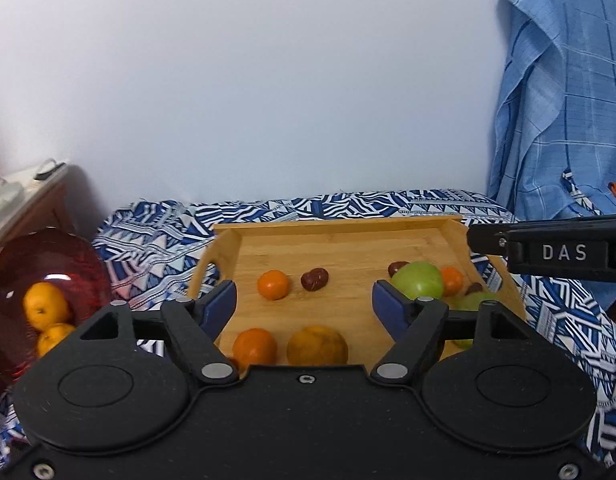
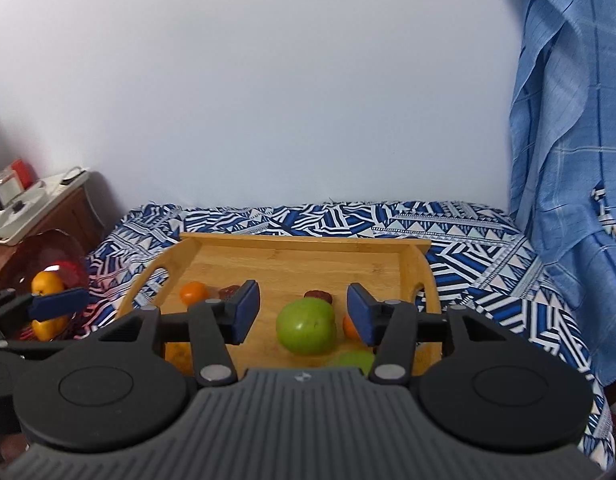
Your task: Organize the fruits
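Note:
A wooden tray (image 1: pixel 340 240) (image 2: pixel 299 256) on a blue patterned cloth holds small oranges (image 1: pixel 272 285) (image 1: pixel 254 346) (image 2: pixel 193 293), a larger yellowish orange (image 1: pixel 317 346), dark red dates (image 1: pixel 314 279) (image 2: pixel 318 295) and green apples (image 1: pixel 419 281) (image 2: pixel 306 332). A red glass bowl (image 1: pixel 55 252) (image 2: pixel 63 272) at the left holds two oranges (image 1: pixel 45 305). My left gripper (image 1: pixel 303 302) is open and empty above the tray's near left part. My right gripper (image 2: pixel 303 313) is open, its jaws either side of a green apple but apart from it.
The patterned cloth (image 2: pixel 488 264) covers the table. A blue checked cloth (image 1: pixel 564 100) (image 2: pixel 576 140) hangs at the right. A wooden side table (image 2: pixel 47 208) with clutter stands at the far left. A white wall is behind. The right gripper's body (image 1: pixel 564 254) shows at the tray's right.

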Available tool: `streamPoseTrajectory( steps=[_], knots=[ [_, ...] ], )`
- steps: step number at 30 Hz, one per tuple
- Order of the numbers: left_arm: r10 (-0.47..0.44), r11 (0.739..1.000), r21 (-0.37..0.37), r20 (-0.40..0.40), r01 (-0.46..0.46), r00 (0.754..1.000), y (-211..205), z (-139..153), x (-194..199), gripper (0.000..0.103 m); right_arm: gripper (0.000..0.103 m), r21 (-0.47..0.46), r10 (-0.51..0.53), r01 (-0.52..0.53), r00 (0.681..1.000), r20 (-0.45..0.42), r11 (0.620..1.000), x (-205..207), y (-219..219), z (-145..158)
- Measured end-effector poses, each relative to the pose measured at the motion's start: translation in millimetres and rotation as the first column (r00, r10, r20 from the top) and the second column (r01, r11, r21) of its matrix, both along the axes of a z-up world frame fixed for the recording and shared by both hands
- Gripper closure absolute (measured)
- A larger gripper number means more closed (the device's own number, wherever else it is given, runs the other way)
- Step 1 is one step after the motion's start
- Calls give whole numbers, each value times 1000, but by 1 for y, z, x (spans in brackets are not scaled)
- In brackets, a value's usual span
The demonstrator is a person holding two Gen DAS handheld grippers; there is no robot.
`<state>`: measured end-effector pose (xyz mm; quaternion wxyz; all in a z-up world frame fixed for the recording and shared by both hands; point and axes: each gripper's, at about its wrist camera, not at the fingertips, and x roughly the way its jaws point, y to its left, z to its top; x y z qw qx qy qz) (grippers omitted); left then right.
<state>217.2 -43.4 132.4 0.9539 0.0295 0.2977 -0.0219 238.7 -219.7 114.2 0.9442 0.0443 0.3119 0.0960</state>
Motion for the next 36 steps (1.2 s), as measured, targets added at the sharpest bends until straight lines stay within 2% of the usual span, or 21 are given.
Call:
streamPoseTrajectory(
  steps=[8, 14, 18, 25, 29, 34, 36],
  knots=[
    [-10, 1000, -16, 41, 11, 999, -4, 27, -66, 27, 37, -8, 9, -8, 998, 61, 1000, -63, -4, 20],
    [-23, 999, 47, 90, 19, 996, -15, 40, -121, 26, 32, -17, 14, -12, 992, 128, 1000, -115, -4, 35],
    [-35, 998, 51, 90, 31, 995, -18, 39, -153, 24, 31, -35, 28, -23, 986, 163, 999, -149, -1, 32],
    [-23, 999, 24, 74, 21, 997, -15, 17, -181, 22, 29, -56, 27, -17, 985, 170, 998, -179, 2, 7],
    [-11, 1000, 5, 36, 11, 999, -8, -6, -178, 21, 23, -66, 42, -32, 988, 150, 997, -184, 5, -14],
    [4, 999, 39, 27, -5, 1000, -5, -30, -171, 17, 17, -83, 30, -19, 991, 128, 996, -184, 7, -37],
    [14, 1000, 15, 8, -14, 1000, -2, -38, -166, 16, 16, -94, 24, -12, 993, 120, 995, -182, 7, -46]
  ],
)
